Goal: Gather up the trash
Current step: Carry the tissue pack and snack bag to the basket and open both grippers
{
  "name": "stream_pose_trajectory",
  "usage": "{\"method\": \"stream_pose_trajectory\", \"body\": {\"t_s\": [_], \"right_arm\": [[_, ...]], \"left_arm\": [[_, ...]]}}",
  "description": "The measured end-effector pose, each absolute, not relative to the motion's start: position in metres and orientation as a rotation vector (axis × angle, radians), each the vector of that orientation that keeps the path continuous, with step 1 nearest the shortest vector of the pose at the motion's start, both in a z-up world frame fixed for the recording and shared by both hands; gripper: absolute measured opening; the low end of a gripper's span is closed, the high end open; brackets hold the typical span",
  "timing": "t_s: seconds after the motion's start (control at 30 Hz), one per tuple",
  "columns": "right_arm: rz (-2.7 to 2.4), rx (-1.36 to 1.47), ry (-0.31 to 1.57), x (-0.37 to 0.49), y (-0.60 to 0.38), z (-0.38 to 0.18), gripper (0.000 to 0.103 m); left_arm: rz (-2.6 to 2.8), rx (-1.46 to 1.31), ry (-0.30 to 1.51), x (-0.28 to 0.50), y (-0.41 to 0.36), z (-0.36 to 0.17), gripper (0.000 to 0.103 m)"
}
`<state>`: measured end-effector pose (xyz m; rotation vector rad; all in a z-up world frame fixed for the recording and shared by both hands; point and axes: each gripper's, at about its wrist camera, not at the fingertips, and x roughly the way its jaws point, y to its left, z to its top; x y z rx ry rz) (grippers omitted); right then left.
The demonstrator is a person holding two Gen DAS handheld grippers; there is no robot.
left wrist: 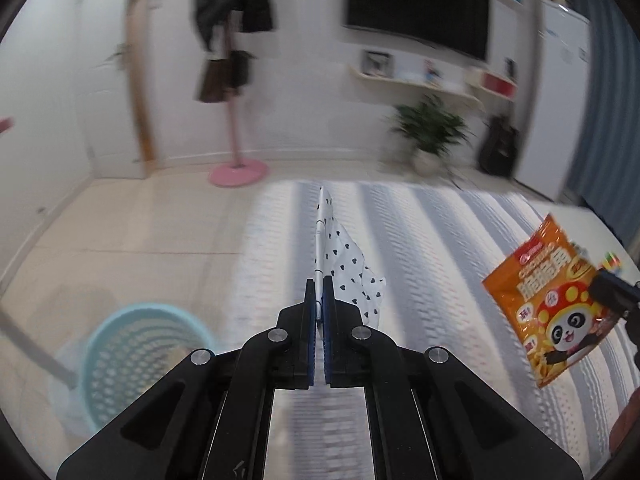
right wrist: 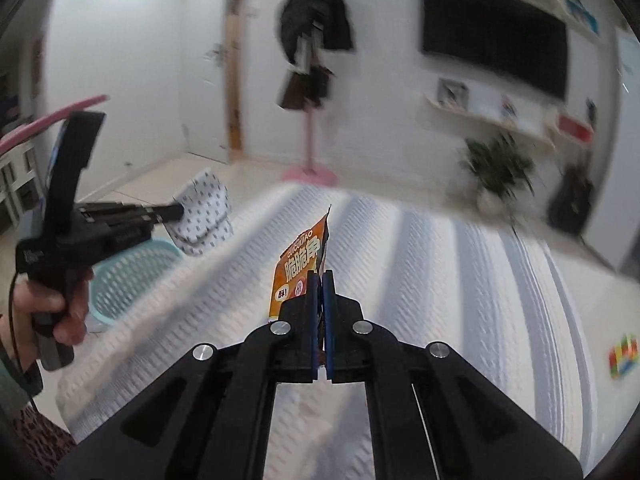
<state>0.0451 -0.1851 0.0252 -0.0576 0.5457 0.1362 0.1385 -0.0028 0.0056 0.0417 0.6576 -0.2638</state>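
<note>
White walls, a dark television (left wrist: 418, 8) and a pink coat stand (left wrist: 236, 136) are behind the striped mattress (left wrist: 440, 248) over which you hold both tools. Your left gripper (left wrist: 319, 300) is closed on a white wrapper with small black hearts (left wrist: 348, 264); it is thin and crumpled, and it hangs free above the mattress. Your right gripper (right wrist: 319, 296) is closed on an orange snack bag (right wrist: 298, 268), flat and glossy, with a panda printed on it, also lifted in the air. I judge that both pieces are already picked up and you are now in the carrying step. The blue perforated basket (left wrist: 136, 356) stands on the floor just beside the mattress, at your left side. The next move, I think, is to bring each piece over its opening before you release.
</note>
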Motion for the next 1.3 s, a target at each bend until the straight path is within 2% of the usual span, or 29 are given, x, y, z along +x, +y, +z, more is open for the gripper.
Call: {"method": "stream_pose_trajectory", "body": {"t_s": [0.2,0.4,0.73,0.87,0.93,1.0,1.1,1.13,1.17,1.2,1.23,1.3], "right_arm": [[0.285,-0.133,0.492,0.081,-0.099,0.045,0.001],[0.405,-0.149,0.517,0.119,-0.021,0.041,0.001],[0.483,-0.123,0.695,0.180,0.070,-0.025,0.001],[0.489,-0.071,0.790,0.208,0.083,-0.057,0.001],[0.497,-0.041,0.834,0.218,0.085,-0.071,0.002],[0.505,0.003,0.884,0.228,0.082,-0.080,0.003],[0.496,0.022,0.933,0.234,0.077,-0.091,0.012],[0.493,0.021,0.938,0.233,0.076,-0.091,0.020],[0.494,0.026,0.939,0.230,0.072,-0.090,0.037],[0.499,0.032,0.935,0.227,0.071,-0.089,0.048],[0.494,0.035,0.927,0.225,0.068,-0.087,0.065],[0.492,0.046,0.880,0.215,0.058,-0.071,0.067]], "left_arm": [[-0.099,-0.059,0.645,0.140,0.085,0.015,0.001],[0.048,-0.132,0.674,0.142,0.161,0.003,0.001],[0.122,-0.199,0.818,0.153,0.222,-0.050,0.001],[0.130,-0.271,0.898,0.159,0.235,-0.081,0.005],[0.142,-0.300,0.925,0.162,0.239,-0.092,0.017],[0.164,-0.309,0.931,0.162,0.242,-0.097,0.044],[0.195,-0.331,0.913,0.159,0.247,-0.097,0.054],[0.196,-0.338,0.912,0.158,0.247,-0.095,0.054],[0.198,-0.334,0.909,0.158,0.246,-0.092,0.056],[0.200,-0.327,0.902,0.156,0.244,-0.088,0.058],[0.199,-0.324,0.893,0.155,0.241,-0.084,0.059],[0.164,-0.321,0.879,0.150,0.235,-0.071,0.062]]}}
